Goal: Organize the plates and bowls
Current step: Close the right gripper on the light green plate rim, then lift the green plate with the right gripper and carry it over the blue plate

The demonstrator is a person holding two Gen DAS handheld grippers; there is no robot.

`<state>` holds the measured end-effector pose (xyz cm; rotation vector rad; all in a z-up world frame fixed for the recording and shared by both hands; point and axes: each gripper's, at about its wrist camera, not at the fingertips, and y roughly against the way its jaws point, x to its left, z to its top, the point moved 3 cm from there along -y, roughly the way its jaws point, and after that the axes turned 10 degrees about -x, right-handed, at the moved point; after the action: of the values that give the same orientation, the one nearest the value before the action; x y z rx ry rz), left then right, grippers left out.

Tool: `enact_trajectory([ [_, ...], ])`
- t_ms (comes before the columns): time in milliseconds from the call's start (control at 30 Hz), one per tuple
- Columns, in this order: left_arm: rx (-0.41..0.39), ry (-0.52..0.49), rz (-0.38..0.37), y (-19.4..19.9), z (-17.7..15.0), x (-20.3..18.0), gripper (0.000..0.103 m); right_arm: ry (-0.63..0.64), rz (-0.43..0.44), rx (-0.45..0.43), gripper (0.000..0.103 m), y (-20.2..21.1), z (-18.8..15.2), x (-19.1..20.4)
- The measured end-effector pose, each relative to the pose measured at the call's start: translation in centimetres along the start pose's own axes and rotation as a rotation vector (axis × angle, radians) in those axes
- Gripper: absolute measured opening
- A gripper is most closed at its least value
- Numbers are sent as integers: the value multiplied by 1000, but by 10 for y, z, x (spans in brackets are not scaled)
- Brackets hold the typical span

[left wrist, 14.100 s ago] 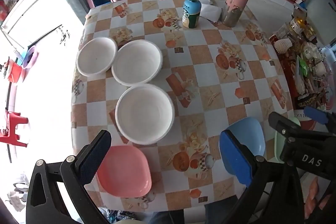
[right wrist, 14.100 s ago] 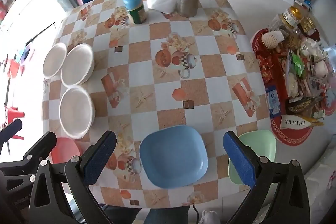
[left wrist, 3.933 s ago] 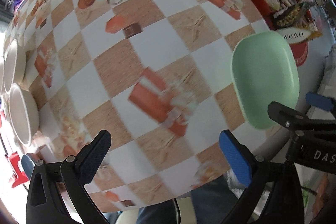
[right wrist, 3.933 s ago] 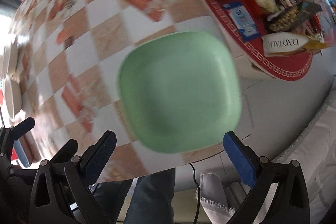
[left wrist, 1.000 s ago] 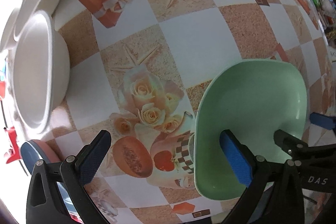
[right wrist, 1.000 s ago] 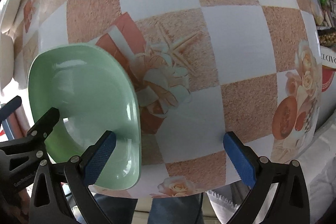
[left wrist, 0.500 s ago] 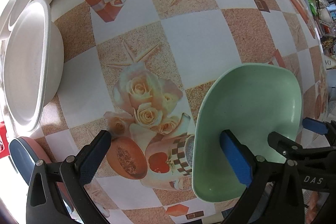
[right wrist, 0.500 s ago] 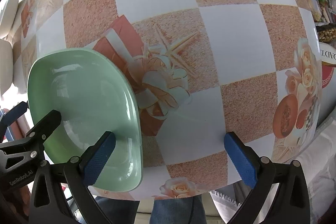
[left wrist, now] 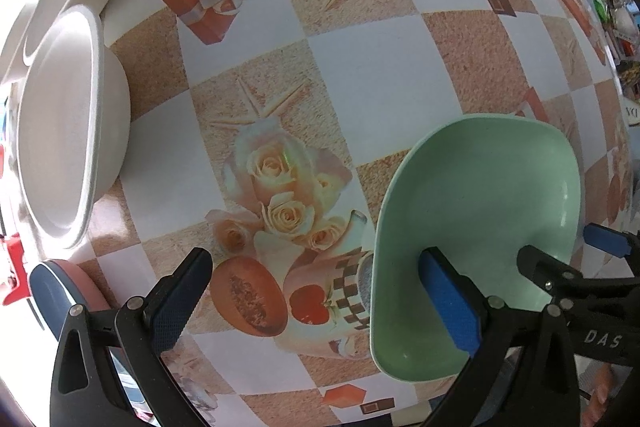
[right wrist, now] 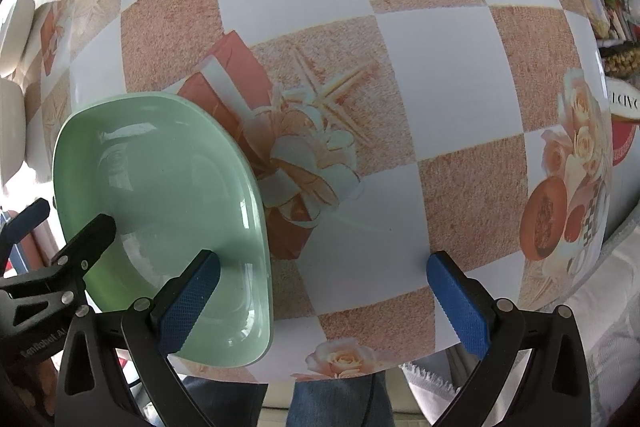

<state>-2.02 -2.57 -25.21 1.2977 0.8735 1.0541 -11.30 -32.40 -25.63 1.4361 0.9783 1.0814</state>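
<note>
- Left wrist view: the left gripper (left wrist: pixel 320 295) has its fingers spread wide and grasping nothing. One dark pad sits over the printed tablecloth (left wrist: pixel 376 75), the blue pad (left wrist: pixel 450 303) over the basin of the green plate (left wrist: pixel 480 227).
- The green plate lies near the table's front edge, between the two grippers. The right gripper (left wrist: pixel 560 259) shows at the far side of the plate, its black finger over the rim; whether it touches cannot be told here.
- Two white bowls (left wrist: pixel 60 127) sit side by side at the left edge of the table, well apart from the green plate. A stack of a blue plate (left wrist: pixel 44 287) over a pink plate (left wrist: pixel 86 289) peeks out at lower left, mostly hidden behind the gripper.
- Right wrist view: the right gripper (right wrist: pixel 320 299) is also released, jaws wide. Its left blue pad (right wrist: pixel 188 303) hovers above the green plate's (right wrist: pixel 160 207) inner slope, the other pad over bare tablecloth (right wrist: pixel 440 99).
- The left gripper's (right wrist: pixel 52 223) fingers reach in over the plate's opposite rim.
- Risk, as I judge it: the plate sits close to the front edge, above the person's knees (right wrist: pixel 336 403). A push from a pad that fails to pinch the rim could slide it off.
- With both tools crowding one plate, their fingers could knock together, or each grab a side and tilt it.
</note>
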Motion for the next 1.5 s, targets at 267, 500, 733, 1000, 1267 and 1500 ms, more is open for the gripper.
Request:
enact_trajectory([
  [267, 25, -22, -10, 8, 4, -11, 89, -48, 8, 13, 89, 6, -9, -3],
  [500, 16, -43, -63, 22, 4, -35, 57, -9, 33, -18, 49, 19, -11, 9],
  [733, 2, -151, -48, 34, 1, -68, 28, 42, 83, -8, 23, 19, -20, 29],
  [1000, 19, -143, -38, 45, -34, -74, 28, 121, 87, 38, 23, 13, -42, 54],
  [1267, 42, -61, -31, 52, -58, -60, 28, 213, 89, 66, 23, 5, -56, 99],
  [1500, 45, 21, -20, 59, -76, -36, 28, 300, 71, 64, 23, 1, -63, 142],
])
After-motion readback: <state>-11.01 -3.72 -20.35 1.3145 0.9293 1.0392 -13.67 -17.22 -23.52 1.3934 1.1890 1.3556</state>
